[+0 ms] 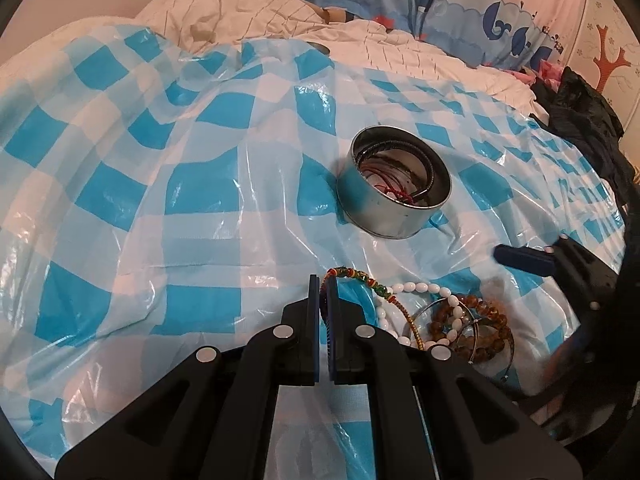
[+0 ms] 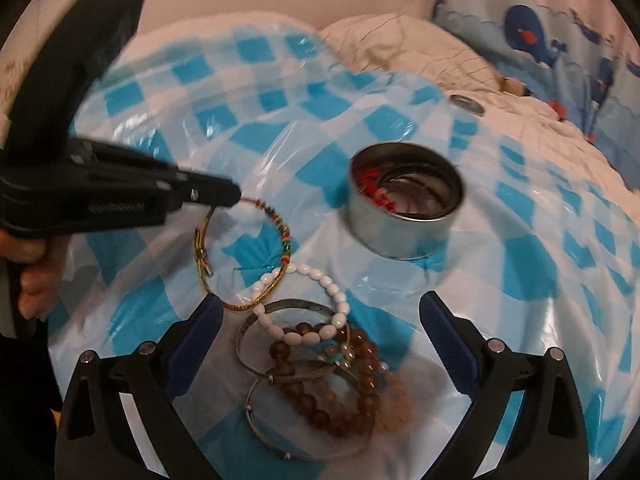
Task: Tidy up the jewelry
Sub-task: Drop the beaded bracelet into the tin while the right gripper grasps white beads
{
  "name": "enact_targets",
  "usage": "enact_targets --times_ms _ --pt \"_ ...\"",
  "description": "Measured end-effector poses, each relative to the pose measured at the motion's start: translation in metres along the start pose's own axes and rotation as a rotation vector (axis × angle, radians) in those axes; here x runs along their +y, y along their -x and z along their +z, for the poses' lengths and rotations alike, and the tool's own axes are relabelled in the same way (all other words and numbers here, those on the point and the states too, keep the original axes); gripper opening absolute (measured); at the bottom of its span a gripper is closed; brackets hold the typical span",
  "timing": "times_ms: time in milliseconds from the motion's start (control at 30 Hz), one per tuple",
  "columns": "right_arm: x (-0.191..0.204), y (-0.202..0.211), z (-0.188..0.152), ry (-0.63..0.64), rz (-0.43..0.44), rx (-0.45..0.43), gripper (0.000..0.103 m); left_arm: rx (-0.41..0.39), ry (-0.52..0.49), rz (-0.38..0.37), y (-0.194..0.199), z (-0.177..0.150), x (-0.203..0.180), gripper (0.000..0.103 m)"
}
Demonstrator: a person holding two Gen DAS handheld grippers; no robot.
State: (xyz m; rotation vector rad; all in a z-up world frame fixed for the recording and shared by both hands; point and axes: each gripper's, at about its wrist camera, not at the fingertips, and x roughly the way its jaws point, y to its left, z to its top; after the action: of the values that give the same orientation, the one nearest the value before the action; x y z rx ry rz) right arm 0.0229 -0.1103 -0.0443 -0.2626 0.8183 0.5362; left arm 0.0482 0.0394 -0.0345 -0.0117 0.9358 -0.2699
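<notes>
A blue-and-white checked plastic sheet (image 1: 160, 208) covers a bed, with a white quilt (image 1: 248, 12) and a whale-print blue pillow (image 1: 460, 8) at its twelve o'clock edge. In the left wrist view the left tongs (image 1: 324, 292) are pressed together on a multicoloured woven cord bracelet (image 1: 360, 274), pinching it at the loop's nine o'clock side while the rest of the loop trails toward four o'clock. The right wrist view shows the same grip from the side: the left tongs (image 2: 234, 196) come in from nine o'clock, carried by a hand (image 2: 34, 276) at the frame's left edge, and the cord bracelet (image 2: 280, 224) runs from their tips down to the sheet. The right tongs (image 2: 320, 308) are spread wide with nothing between the pads, poised above the jewelry heap. That heap lies at the six o'clock part of the right wrist view: a white oval-bead bracelet (image 2: 332, 292) overlaps the cord bracelet's lower end, a silver bangle (image 2: 248, 328) sits under it, a second metal bangle (image 2: 256, 412) lies toward six o'clock, and brown bead bracelets (image 2: 352, 400) pile across them. A round metal tin (image 2: 404, 216) stands on the sheet at one o'clock from the heap, well apart from it, holding dark bangles and a red cord piece (image 2: 372, 188). A small metal lid (image 2: 466, 104) lies beyond the tin at twelve o'clock.
</notes>
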Motion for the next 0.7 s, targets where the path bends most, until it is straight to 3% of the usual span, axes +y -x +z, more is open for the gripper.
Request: enact_targets --times_ms 300,400,500,633,700 --pt "0.007 -0.028 0.004 0.042 0.029 0.070 0.092 -0.010 -0.013 0.012 0.002 0.003 -0.001 0.002" --pt "0.006 -0.030 0.003 0.034 0.044 0.084 0.055 -0.013 -0.014 0.013 0.003 0.004 -0.002 0.002" --pt "0.002 -0.028 0.003 0.008 0.059 0.074 0.031 -0.018 -0.012 0.014 0.005 0.004 -0.001 0.002" --pt "-0.003 -0.019 0.004 -0.011 0.053 0.059 0.010 -0.032 -0.005 0.007 0.008 0.006 0.000 0.002" --pt "-0.009 -0.012 0.006 -0.026 0.045 0.043 0.007 -0.041 0.001 0.003 0.009 0.008 0.001 0.002"
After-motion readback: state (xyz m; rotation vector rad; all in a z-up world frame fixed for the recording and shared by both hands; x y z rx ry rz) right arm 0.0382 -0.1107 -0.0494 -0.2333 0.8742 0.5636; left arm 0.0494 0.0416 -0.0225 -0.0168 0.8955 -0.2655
